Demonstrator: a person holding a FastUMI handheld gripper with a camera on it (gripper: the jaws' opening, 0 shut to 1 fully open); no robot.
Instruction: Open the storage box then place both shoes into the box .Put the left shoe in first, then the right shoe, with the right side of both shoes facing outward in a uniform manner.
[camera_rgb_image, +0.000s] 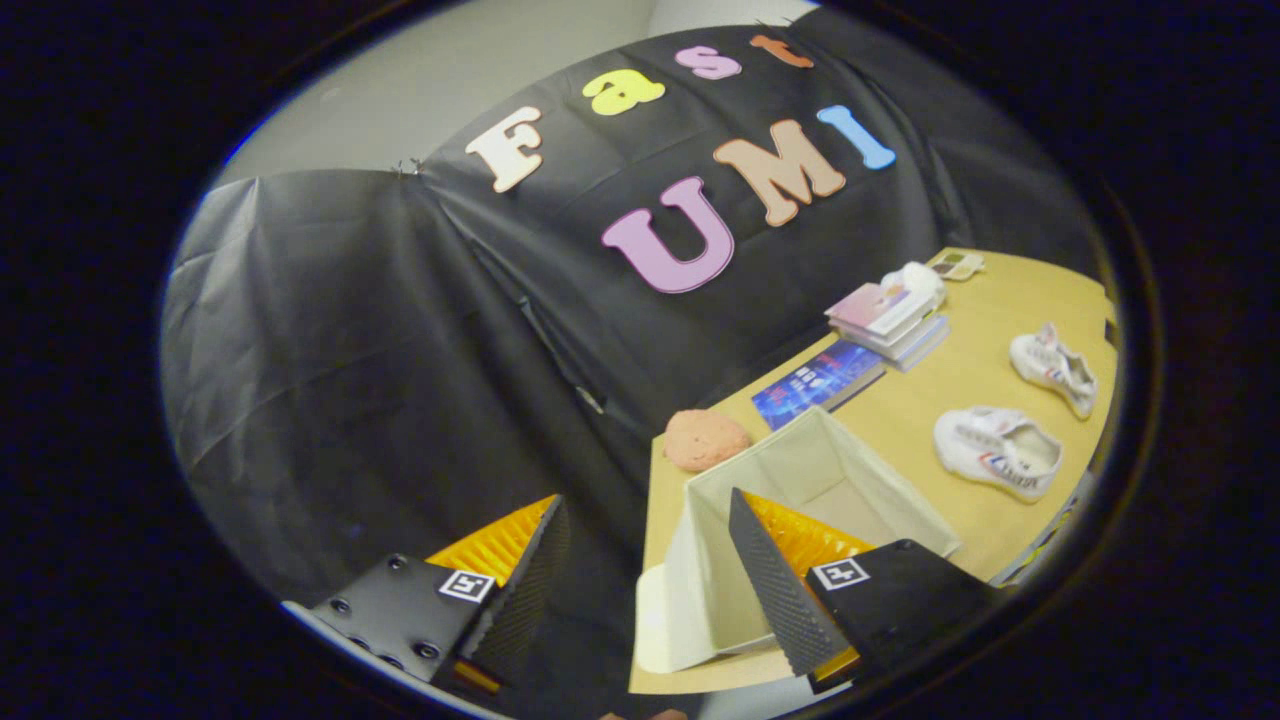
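**Box is open, shoes are out on the table**

So here's what we're looking at. The gripper (640, 560) has its fingers spread wide apart with nothing between them, just hanging in the air over the near end of the table (960, 385).

The storage box (800, 500) is a pale cream fabric cube, soft-sided, with its top open so we can see the bare inside walls and floor. It sits at the near corner of the table, and one finger (775, 580) shows in front of its near wall. We can't tell if it's touching. The other finger (525, 585) is off the table's side, against the black cloth wall (380, 350).

Both shoes are white low sneakers with red and blue stripes on the side. The nearer shoe (1000, 452) lies just beyond the box, and the farther shoe (1055, 368) sits past it, the two apart from each other.

Also on the table: a pinkish round lump (705, 439) just beside the box's far corner, a blue book (818, 382) lying flat, and a stack of books (888, 322) farther back by the cloth wall.
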